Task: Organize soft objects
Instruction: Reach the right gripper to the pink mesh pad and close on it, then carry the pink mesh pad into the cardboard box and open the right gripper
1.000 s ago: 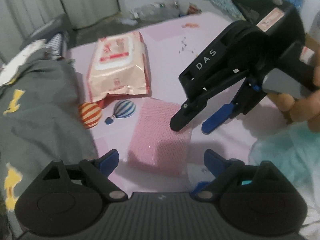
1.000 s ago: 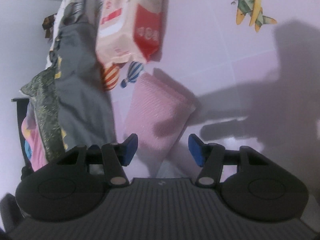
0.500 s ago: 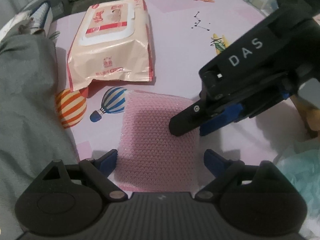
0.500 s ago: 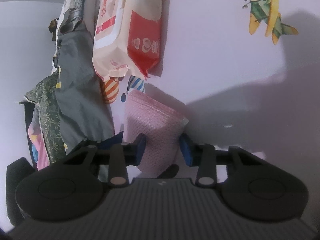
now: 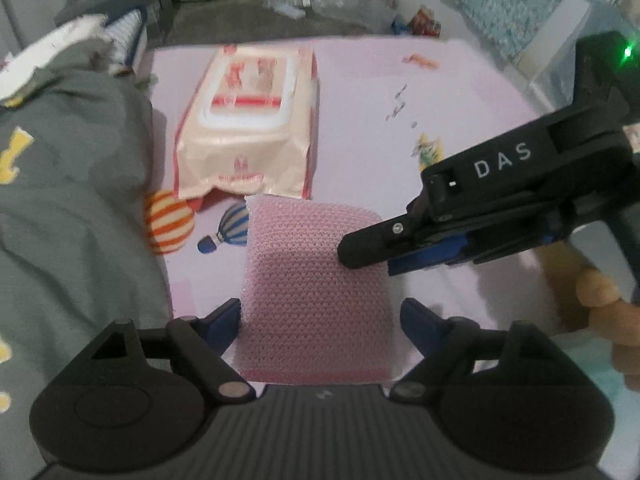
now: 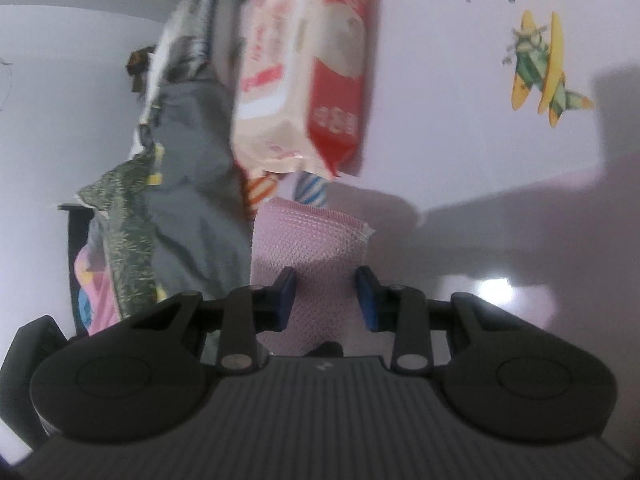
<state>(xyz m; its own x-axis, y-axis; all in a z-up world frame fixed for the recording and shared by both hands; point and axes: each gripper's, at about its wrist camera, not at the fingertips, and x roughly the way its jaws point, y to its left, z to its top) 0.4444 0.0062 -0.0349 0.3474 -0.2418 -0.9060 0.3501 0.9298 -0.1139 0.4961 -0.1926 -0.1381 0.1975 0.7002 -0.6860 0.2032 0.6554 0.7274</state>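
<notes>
A pink mesh sponge [image 5: 308, 280] lies on the pink play mat [image 5: 360, 92], just below a pack of wet wipes [image 5: 248, 128]. My right gripper [image 5: 368, 260] comes in from the right and pinches the sponge's right edge. In the right wrist view the sponge [image 6: 308, 236] sits squeezed between the blue pads of that gripper [image 6: 326, 302], whose jaws are still closing. My left gripper [image 5: 322, 316] straddles the sponge's near end. Its jaws are closing, and a gap shows at the right pad [image 5: 416, 316].
A grey garment [image 5: 68, 200] is heaped along the mat's left side, close to the sponge. A hand [image 5: 596, 292] holds the right gripper, with light blue cloth [image 5: 592, 364] below it. Litter lies on the floor beyond the mat's far edge. The wipes pack [image 6: 296, 92] stands just past the sponge.
The right gripper closed onto the sponge's edge. The left gripper moved in over the sponge's near end and its jaws narrowed slightly.
</notes>
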